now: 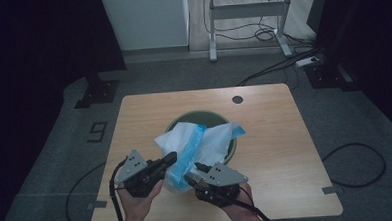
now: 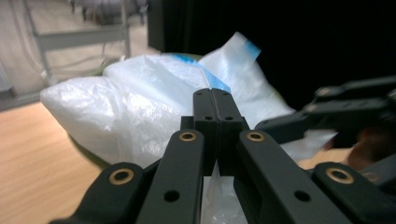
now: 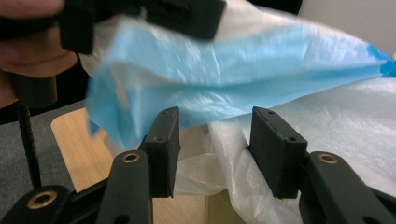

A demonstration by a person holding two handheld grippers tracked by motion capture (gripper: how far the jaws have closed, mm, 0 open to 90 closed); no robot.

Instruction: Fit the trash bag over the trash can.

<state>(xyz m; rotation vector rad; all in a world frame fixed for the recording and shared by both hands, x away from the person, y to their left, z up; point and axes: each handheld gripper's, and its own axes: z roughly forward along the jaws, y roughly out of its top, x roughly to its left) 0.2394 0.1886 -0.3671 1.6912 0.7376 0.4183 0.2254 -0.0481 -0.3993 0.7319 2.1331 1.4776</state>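
The work in hand looks like lining the round dark green bin (image 1: 231, 148) that stands on the light wooden table (image 1: 285, 131), a little toward the near edge from its middle, with a thin white plastic bag with a blue band at its mouth (image 1: 198, 143); the bag lies crumpled over the bin's top and spills toward the near edge, hiding most of the rim; only the far arc and a strip on the right are visible.

The left gripper (image 1: 170, 158) comes in from the near edge at the bag's near-left side; in the left gripper view its two black jaws stand pressed flat together, and a fold of the white film (image 2: 212, 179) seems to hang from between them, so I judge it has pinched the bag's edge, though the film at the very tips is hard to make out.

The right gripper (image 1: 191, 179) sits just beside it to the right; its jaws stand roughly half apart, with the blue band (image 3: 224, 79) stretched above them and white film (image 3: 210, 158) in the gap; the pads do not press on it.

So, as I judge it, the bag is at the bin but not yet opened out; one hold is made; the second hold, the spreading of the mouth and the folding over the rim all remain.
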